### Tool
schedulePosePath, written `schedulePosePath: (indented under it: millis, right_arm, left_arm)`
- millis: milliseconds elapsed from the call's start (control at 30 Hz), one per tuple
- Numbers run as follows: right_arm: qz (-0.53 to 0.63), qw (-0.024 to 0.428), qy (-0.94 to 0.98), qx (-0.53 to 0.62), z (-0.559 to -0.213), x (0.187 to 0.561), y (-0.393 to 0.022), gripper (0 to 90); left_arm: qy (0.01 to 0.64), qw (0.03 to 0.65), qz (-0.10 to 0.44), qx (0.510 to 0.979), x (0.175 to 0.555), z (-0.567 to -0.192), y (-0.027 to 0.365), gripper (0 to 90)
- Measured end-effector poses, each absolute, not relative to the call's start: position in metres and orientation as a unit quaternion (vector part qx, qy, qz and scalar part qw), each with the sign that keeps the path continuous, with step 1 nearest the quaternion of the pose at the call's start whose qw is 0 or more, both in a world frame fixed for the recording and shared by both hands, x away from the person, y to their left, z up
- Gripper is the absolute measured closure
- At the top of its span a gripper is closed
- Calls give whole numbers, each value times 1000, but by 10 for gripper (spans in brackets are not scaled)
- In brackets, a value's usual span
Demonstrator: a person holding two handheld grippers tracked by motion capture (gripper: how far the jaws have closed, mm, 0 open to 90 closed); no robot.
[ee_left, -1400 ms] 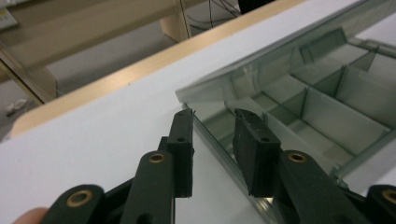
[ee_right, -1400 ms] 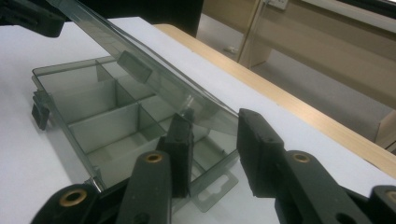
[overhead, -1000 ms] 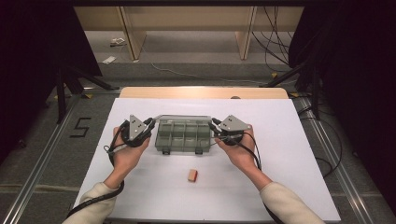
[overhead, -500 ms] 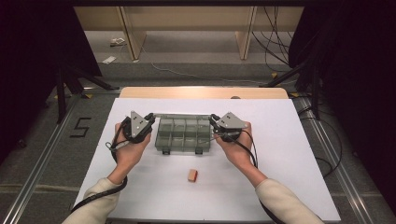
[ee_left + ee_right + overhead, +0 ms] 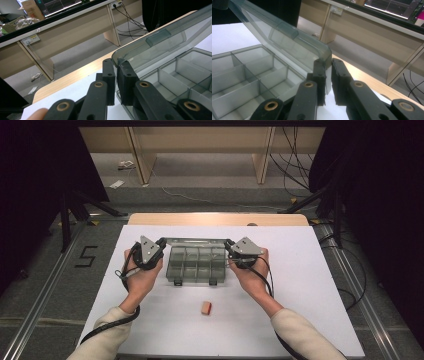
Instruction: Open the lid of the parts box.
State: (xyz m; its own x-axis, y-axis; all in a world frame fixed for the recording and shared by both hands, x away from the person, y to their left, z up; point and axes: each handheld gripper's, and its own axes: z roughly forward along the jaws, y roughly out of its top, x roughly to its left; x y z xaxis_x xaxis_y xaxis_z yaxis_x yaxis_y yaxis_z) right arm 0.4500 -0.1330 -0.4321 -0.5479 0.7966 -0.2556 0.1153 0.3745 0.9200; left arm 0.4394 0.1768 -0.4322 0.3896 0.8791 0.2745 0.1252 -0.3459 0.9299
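Small tan block (image 5: 206,308) on white tabletop (image 5: 310,310)

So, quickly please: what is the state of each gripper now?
Left gripper: fingers just closing, shut on the lid corner of the clear box.
Right gripper: fingers just closing, shut on the lid's other corner.

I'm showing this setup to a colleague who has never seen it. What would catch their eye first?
The clear compartment box at the middle of the white table, its lid raised. The left gripper and right gripper, whose jaws have just been closing, each pinch a corner of that lid from opposite ends. A small tan block lies alone in front of the box.
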Motion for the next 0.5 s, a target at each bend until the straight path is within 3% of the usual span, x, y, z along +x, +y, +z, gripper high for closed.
schedulePosePath:
  millis: [500]
  right_arm:
    - [472, 362, 735, 325, -425, 462, -130, 842]
  left_arm:
    - [376, 453, 409, 697, 449, -428, 176, 845]
